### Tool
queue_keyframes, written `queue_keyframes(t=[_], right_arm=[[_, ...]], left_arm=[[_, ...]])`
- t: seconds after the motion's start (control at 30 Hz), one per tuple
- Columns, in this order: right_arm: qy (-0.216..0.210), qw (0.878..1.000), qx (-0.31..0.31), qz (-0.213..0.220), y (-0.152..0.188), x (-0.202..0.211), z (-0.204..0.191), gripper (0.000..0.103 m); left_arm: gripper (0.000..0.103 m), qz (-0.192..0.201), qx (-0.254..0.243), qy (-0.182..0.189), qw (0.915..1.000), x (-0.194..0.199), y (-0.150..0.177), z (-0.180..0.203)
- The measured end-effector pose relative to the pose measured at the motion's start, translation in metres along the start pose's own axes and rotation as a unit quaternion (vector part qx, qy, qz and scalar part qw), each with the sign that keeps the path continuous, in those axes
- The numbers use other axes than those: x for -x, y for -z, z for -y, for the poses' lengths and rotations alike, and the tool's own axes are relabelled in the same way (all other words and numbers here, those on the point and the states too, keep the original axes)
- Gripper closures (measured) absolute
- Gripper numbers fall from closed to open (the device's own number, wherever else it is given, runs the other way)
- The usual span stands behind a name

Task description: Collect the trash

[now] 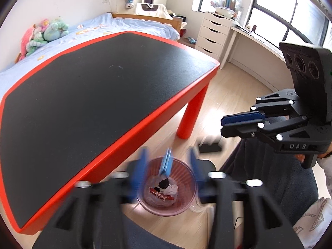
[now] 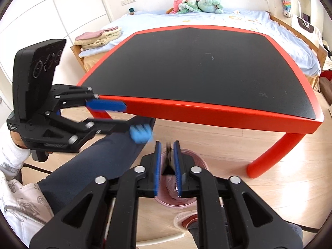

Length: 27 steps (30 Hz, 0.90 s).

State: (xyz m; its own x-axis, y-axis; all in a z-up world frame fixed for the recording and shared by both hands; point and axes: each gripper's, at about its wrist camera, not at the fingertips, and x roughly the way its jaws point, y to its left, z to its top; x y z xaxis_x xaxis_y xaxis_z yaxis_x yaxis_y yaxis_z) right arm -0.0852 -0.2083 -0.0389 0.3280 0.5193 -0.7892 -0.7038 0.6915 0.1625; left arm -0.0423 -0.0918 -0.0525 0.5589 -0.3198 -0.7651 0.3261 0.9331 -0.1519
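Above the pink bin (image 1: 167, 186), which stood on the floor just beside the desk (image 1: 99, 95), the left gripper (image 1: 167, 171) hung with its fingers spread wide, and a light-blue scrap (image 1: 166, 164) sat blurred between them over the bin's mouth, apparently loose and dropping. Scraps already lay at the bottom of the bin: something black, something white and a red-printed wrapper (image 1: 158, 195). Near the bin on the side away from the desk, the right gripper (image 2: 167, 159) had its fingers drawn close together on a thin dark piece (image 2: 169, 155); whether they truly pinched it was hard to tell. The desk top showed no trash. The step in hand looked like the deposit, near the end of the job. Next, the right gripper would need centring over the bin's rim (image 2: 186, 152) before its fingers part, so the piece would not fall onto the floor.
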Motion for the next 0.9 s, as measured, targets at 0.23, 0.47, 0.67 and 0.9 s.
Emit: queue_keyframes(t=[0.23, 0.47, 0.67, 0.9], right_arm=[[0.016, 1.000, -0.023, 0.013, 0.008, -0.001, 0.006, 0.005], [0.040, 0.998, -0.047, 0.011, 0.011, -0.003, 0.005, 0.003], [0.034, 0.998, -0.055, 0.011, 0.003, 0.000, 0.002, 0.003], [0.050, 0.997, -0.055, 0.031, -0.015, 0.013, 0.004, 0.003]], left_arm=[[0.008, 0.008, 0.021, -0.010, 0.9997, 0.002, 0.003, -0.008], [0.008, 0.011, 0.037, -0.017, 0.9991, 0.006, 0.006, -0.010], [0.008, 0.026, 0.046, -0.024, 0.9983, 0.016, 0.004, -0.014], [0.008, 0.051, 0.053, -0.054, 0.9959, 0.033, -0.007, -0.028]])
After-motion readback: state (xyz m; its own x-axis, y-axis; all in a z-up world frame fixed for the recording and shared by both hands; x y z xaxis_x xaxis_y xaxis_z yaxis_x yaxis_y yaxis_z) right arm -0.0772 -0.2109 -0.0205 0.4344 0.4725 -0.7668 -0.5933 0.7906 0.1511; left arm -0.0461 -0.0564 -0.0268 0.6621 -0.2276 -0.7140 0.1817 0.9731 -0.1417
